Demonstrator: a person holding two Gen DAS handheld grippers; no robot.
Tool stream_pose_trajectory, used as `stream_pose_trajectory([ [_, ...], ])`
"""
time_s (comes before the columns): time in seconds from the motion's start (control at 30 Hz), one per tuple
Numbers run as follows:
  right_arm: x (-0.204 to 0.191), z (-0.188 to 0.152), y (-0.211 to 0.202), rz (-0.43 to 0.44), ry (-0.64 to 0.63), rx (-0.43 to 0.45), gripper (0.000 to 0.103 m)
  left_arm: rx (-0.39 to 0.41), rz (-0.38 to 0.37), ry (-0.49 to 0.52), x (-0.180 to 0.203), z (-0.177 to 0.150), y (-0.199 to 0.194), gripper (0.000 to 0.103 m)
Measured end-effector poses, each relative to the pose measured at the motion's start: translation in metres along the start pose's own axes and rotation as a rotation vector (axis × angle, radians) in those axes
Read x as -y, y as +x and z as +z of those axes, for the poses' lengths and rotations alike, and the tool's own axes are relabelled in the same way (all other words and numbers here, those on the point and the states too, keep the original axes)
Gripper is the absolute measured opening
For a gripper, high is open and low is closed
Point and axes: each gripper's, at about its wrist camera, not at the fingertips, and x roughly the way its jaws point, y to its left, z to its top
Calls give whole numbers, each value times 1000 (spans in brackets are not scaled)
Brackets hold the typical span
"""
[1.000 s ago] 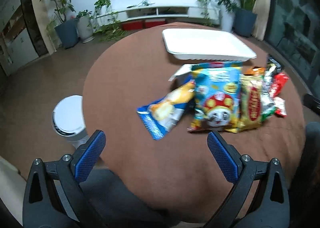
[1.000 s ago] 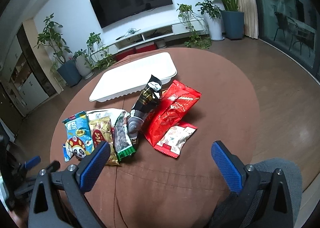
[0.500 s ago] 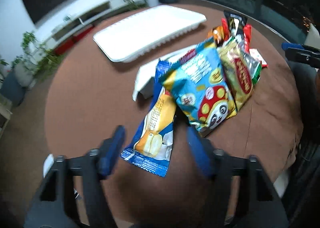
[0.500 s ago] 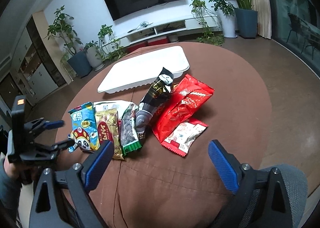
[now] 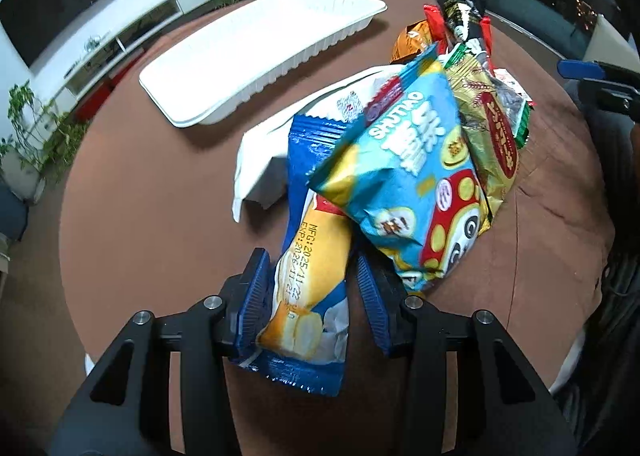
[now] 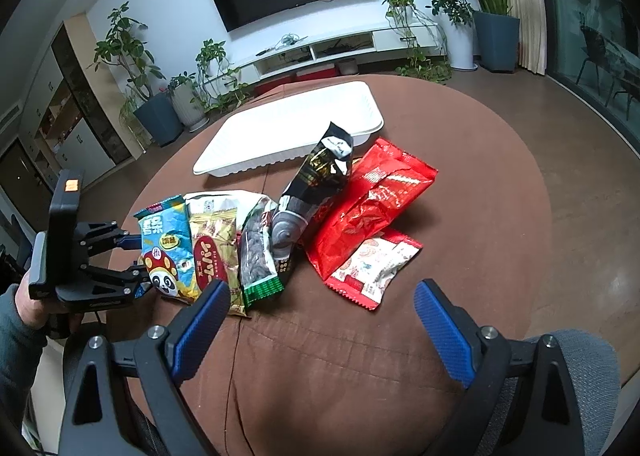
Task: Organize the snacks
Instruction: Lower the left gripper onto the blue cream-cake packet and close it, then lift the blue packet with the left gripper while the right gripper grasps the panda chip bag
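Between the blue pads of the left tongs, narrowed around it though contact cannot be told, lies the dark-blue plastic cake packet, its far end tucked beneath the light-blue panda snack bag on the brown-clothed round surface. It is judged light, soft, slippery and crushable; a gentle mid-body hold is advised. The right tongs are held wide and empty. The white ribbed tray sits beyond.

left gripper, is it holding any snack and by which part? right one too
The left gripper brackets the blue-and-yellow snack packet near its lower end; firm contact cannot be told. The right gripper holds nothing.
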Motion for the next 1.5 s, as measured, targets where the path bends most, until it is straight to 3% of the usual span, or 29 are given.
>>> stream_pose_trajectory([
  [0.1,0,1,0,-4,1,-2,96,0,-55,-32,-3,-2,3,33],
  [0.37,-2,-2,4,-6,-6,-18,94,-13,-52,-101,1,-5,-1,27],
  [0.83,6,-4,8,-3,28,-50,87,50,-168,-477,-22,-36,-21,25],
  [1.1,23,3,7,17,124,-67,87,117,-190,-618,-24,-54,-36,25],
  [1.5,-53,18,13,201,-43,-86,82,205,-214,-748,-33,-95,-58,25],
])
